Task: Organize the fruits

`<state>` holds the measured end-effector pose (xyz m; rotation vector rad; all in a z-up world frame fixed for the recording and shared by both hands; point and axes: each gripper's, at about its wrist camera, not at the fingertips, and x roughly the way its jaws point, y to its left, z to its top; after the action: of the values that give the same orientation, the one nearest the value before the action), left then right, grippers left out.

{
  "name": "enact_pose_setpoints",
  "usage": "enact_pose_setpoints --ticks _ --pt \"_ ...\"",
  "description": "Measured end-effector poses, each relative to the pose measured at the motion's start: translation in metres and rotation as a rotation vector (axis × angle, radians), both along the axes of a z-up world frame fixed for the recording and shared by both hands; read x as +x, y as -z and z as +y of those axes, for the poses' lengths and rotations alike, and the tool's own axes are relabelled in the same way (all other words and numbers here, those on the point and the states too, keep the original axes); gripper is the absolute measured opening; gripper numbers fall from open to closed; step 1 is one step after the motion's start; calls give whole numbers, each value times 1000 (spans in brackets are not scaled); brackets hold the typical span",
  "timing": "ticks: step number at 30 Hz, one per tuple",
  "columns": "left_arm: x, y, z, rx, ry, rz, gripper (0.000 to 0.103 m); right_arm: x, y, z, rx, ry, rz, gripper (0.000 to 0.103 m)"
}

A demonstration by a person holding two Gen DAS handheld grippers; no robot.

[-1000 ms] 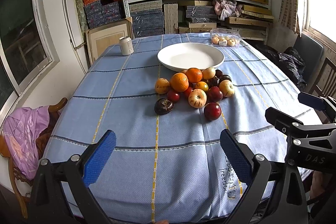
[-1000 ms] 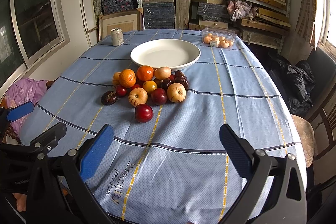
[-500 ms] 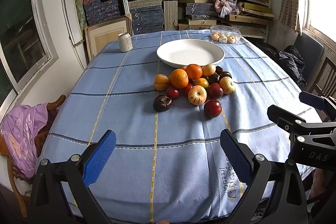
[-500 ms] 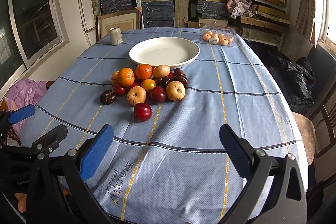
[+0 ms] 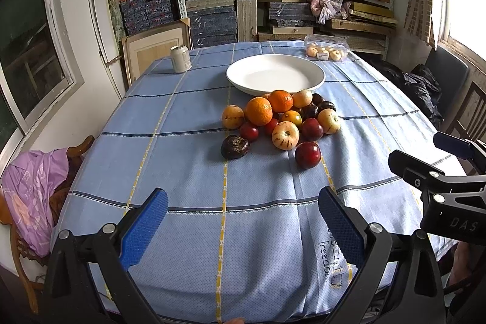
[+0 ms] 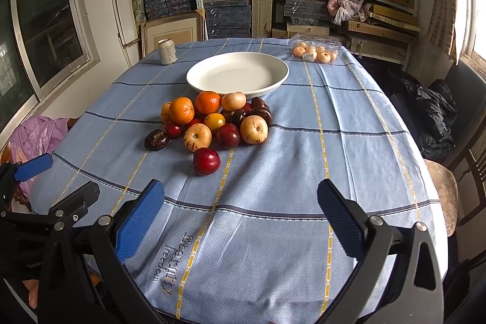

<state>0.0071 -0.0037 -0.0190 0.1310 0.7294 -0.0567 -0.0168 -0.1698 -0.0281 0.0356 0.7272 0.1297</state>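
Note:
A pile of fruit (image 5: 282,119) lies on the blue tablecloth in front of an empty white plate (image 5: 275,77). It holds oranges, pale apples, red plums and dark plums. A red plum (image 5: 307,154) and a dark fruit (image 5: 234,146) lie nearest. The pile (image 6: 217,120) and plate (image 6: 237,74) also show in the right wrist view. My left gripper (image 5: 243,220) is open and empty above the table's near edge. My right gripper (image 6: 241,211) is open and empty, to the right of the left one, also short of the fruit.
A drink can (image 5: 180,58) stands at the far left of the table. A clear plastic box of small fruit (image 5: 326,49) sits at the far right. Shelves of boxes fill the back wall. Chairs stand at both sides of the table.
Both grippers have moved slightly forward toward the fruit pile. Both stay open and empty. No fruit has moved.

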Motion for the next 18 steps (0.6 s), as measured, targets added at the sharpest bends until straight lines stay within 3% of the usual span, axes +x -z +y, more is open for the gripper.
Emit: enact_pose_setpoints --ticks 18 --pt "4 5 0 -2 1 18 100 2 2 0 7 0 4 99"
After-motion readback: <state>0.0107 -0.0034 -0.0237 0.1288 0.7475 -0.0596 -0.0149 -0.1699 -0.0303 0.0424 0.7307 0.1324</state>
